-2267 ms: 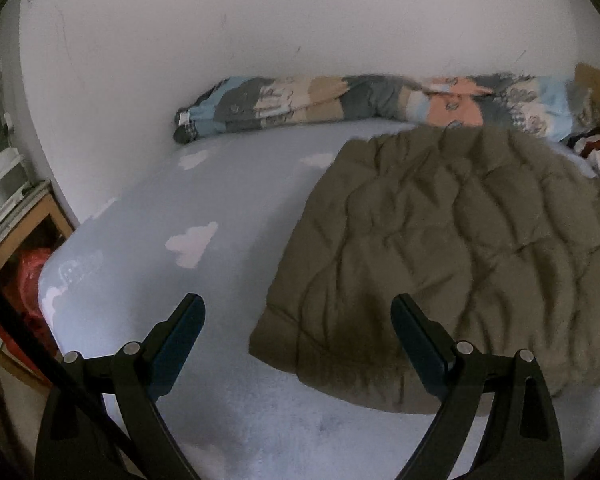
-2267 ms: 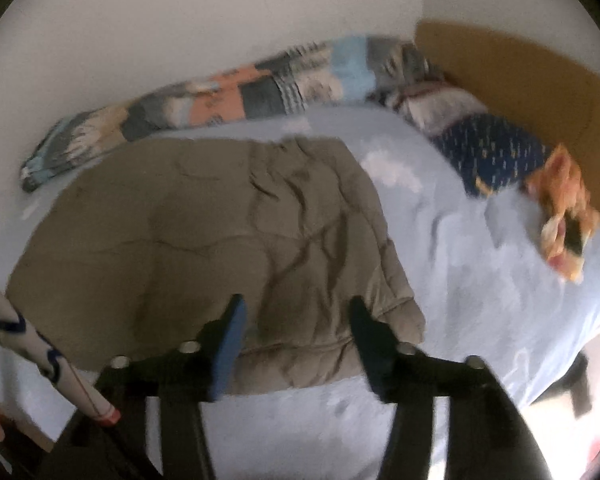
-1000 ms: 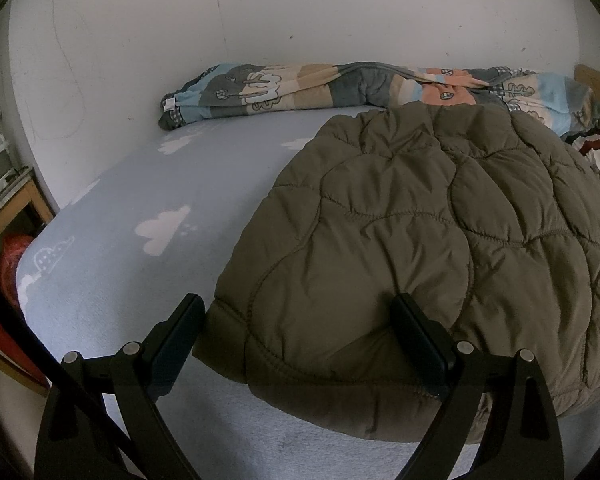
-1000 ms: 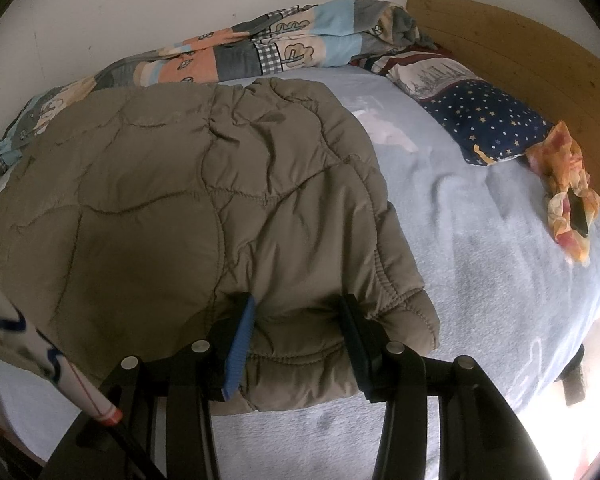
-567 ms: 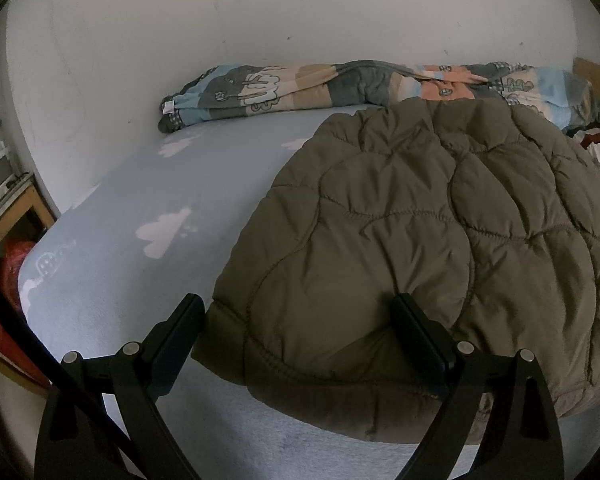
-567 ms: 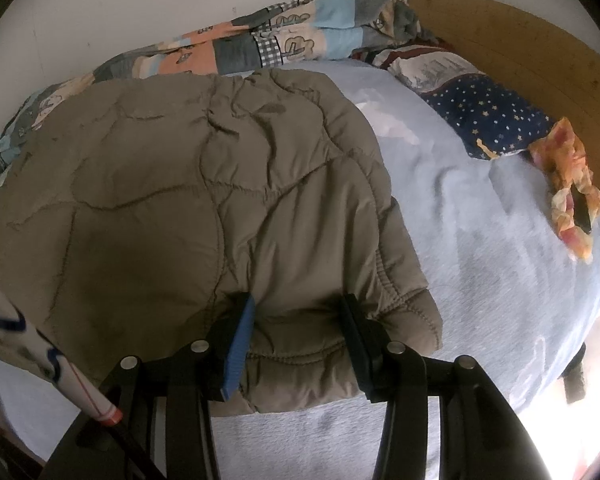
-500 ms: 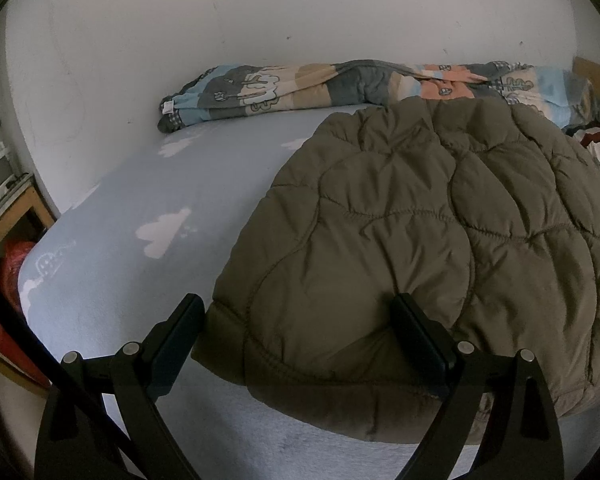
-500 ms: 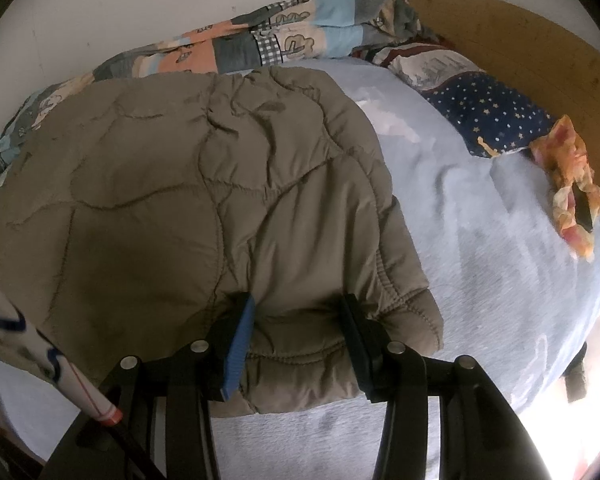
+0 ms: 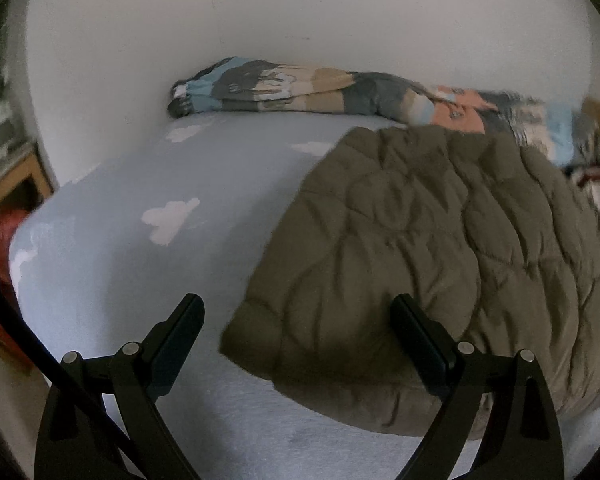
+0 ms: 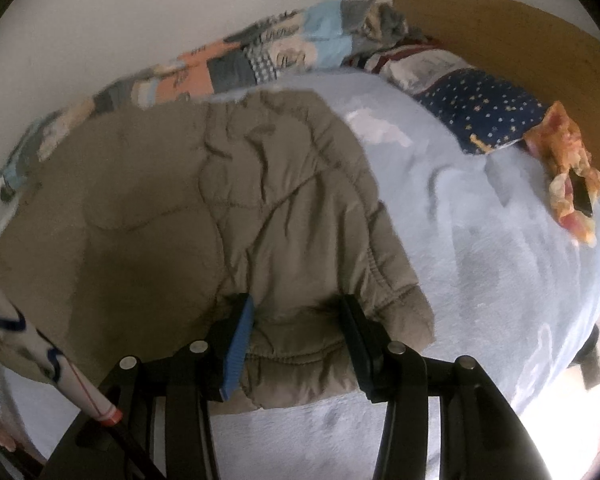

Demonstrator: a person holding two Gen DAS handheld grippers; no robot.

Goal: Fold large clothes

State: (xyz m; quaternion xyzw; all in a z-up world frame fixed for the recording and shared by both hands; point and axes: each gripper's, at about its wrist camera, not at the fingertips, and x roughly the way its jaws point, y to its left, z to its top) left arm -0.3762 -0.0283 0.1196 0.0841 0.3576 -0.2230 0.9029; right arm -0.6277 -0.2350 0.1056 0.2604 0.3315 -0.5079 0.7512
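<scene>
An olive quilted jacket lies spread on the pale blue bed sheet. My left gripper hovers open and wide over the jacket's near left corner. Its right finger sits at the hem and its left finger stands over bare sheet. In the right wrist view the jacket fills the left half. My right gripper is shut on the jacket's near hem, beside the right corner, and the puffy fabric bunches between the pads.
A rolled patchwork blanket lies along the wall at the back. A starred navy pillow, an orange cloth and the wooden headboard are at the right. A wooden shelf stands left of the bed.
The left gripper has drawn back and to the left, so the jacket corner now sits smaller and further right. The right gripper keeps the hem between its fingers.
</scene>
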